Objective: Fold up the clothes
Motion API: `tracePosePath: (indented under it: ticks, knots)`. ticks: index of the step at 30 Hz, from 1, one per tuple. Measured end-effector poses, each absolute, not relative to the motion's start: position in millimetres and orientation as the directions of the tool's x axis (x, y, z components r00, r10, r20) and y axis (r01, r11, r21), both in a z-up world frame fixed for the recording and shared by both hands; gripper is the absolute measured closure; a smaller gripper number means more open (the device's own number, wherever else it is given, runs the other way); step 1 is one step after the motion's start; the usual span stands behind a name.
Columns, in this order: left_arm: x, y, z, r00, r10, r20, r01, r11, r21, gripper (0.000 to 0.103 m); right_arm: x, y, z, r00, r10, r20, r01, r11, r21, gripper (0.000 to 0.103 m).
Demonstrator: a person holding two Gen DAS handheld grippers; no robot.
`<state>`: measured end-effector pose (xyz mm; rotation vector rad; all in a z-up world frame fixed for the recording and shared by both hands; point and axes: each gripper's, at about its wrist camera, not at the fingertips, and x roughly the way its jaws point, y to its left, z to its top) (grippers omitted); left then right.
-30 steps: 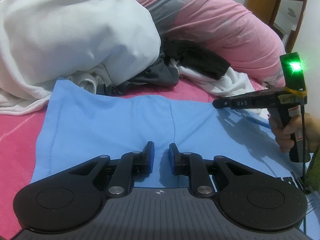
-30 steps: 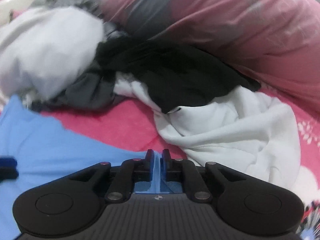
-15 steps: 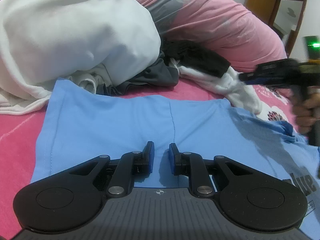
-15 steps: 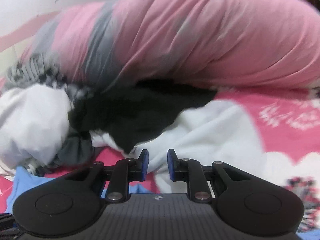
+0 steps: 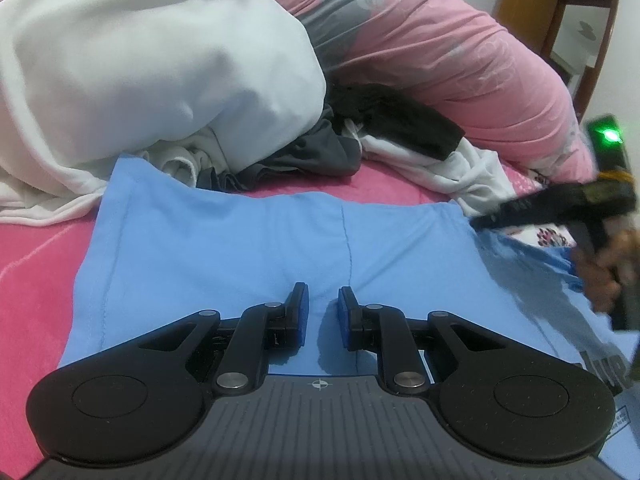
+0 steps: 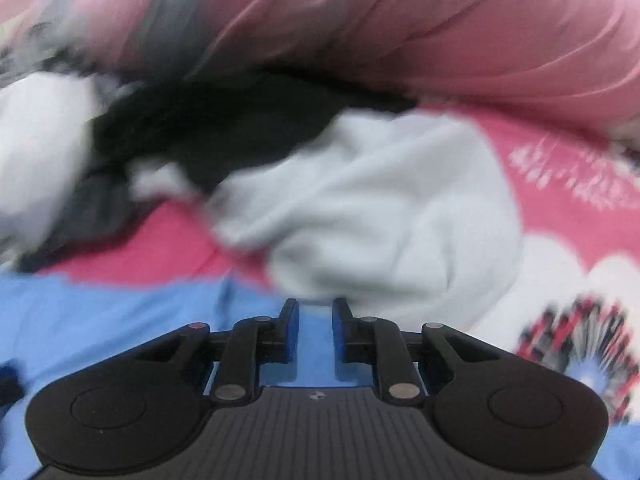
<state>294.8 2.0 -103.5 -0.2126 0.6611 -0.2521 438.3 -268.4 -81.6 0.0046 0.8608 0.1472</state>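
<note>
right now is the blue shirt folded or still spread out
Mostly spread: the blue shirt lies flat across the pink bedsheet, though its right edge is bunched and lifted beside the right gripper.

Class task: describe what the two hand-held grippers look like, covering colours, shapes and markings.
Each hand-held gripper has black linkage arms with silver pivot pins, blue fingertip pads, round black discs and a ribbed grey body bearing a small crosshair mark. The right one's pistol-style handle carries a green light.
</note>
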Motion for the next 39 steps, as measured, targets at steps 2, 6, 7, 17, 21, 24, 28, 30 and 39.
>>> tracePosePath:
  ticks: [2,6,7,17,21,24,28,30,39]
  knots:
    - [294.7,2.7,-103.7,0.761,-0.3,-0.576,0.163,0.947,-0.278,0.086,448.9,-276.5,-78.9,0.641,0.157,-0.752,-0.085,0.987,0.134,0.084]
    - [295.2,3.6,-104.2,0.759,-0.303,-0.576,0.162,0.945,-0.284,0.086,428.0,-299.1,-47.2,0.675,0.231,-0.701,-0.093,0.969,0.23,0.083]
    - [295.3,3.1,-104.2,0.76,-0.302,-0.576,0.162,0.946,-0.282,0.086,417.2,-309.2,-36.2,0.688,0.25,-0.681,-0.1,0.962,0.252,0.082]
    - [294.5,2.3,-103.6,0.761,-0.296,-0.577,0.161,0.948,-0.274,0.086,347.3,-402.3,-16.4,0.661,0.081,-0.746,0.039,0.989,0.142,0.079]
    - [294.5,2.9,-104.0,0.761,-0.298,-0.576,0.162,0.947,-0.276,0.086,365.2,-408.2,-34.4,0.636,0.059,-0.769,0.037,0.994,0.107,0.056]
    - [294.9,3.5,-104.4,0.76,-0.301,-0.576,0.161,0.946,-0.281,0.086,378.4,-396.4,-44.6,0.613,0.02,-0.789,-0.027,1.0,0.005,0.056]
    - [294.9,3.4,-104.7,0.761,-0.301,-0.575,0.16,0.946,-0.282,0.086,392.9,-382.6,-64.4,0.558,-0.053,-0.828,-0.074,0.991,-0.113,0.093]
    - [294.9,3.2,-104.6,0.761,-0.301,-0.575,0.161,0.946,-0.282,0.086,396.8,-384.2,-65.3,0.572,-0.06,-0.818,-0.055,0.992,-0.111,0.099]
    - [295.2,3.4,-104.4,0.761,-0.3,-0.575,0.16,0.946,-0.281,0.086,424.5,-414.3,-80.4,0.628,-0.002,-0.778,0.081,0.995,0.062,0.099]
